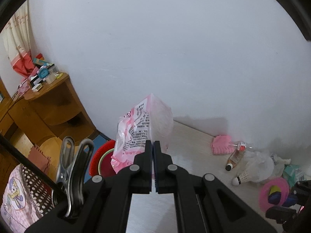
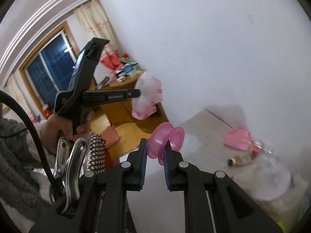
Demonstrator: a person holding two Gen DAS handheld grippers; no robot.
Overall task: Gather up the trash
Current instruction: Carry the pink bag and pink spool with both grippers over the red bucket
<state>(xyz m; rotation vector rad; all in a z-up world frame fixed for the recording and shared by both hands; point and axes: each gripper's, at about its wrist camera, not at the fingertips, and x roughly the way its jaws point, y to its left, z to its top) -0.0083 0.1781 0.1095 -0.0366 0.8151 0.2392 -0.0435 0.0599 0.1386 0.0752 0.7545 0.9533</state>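
Two pieces of trash are already off the worktop: you are pinching a pink and white plastic bag (image 1: 143,128) in the fully closed left hand-held gripper (image 1: 152,142), lifted clear of the surface, and you are clamping a pink plastic spool (image 2: 165,142) between the pads of the right hand-held gripper (image 2: 155,151), also raised in the air. Judging by the bag's use, you are probably carrying the spool to it, so that drop is not yet done.

Plenty is waiting at the far right of the pale worktop (image 1: 192,141): a small bottle (image 1: 236,155) lying on its side, a shuttlecock (image 1: 243,177), crumpled clear plastic (image 1: 262,165) and a pink cloth (image 1: 221,144) against the white wall (image 1: 155,48).

Off to the left, a red bin (image 1: 101,155) is sitting low beside the worktop, and a wooden corner shelf (image 1: 48,101) is holding small boxes, with curtains and a dark window (image 2: 52,73) beyond it.
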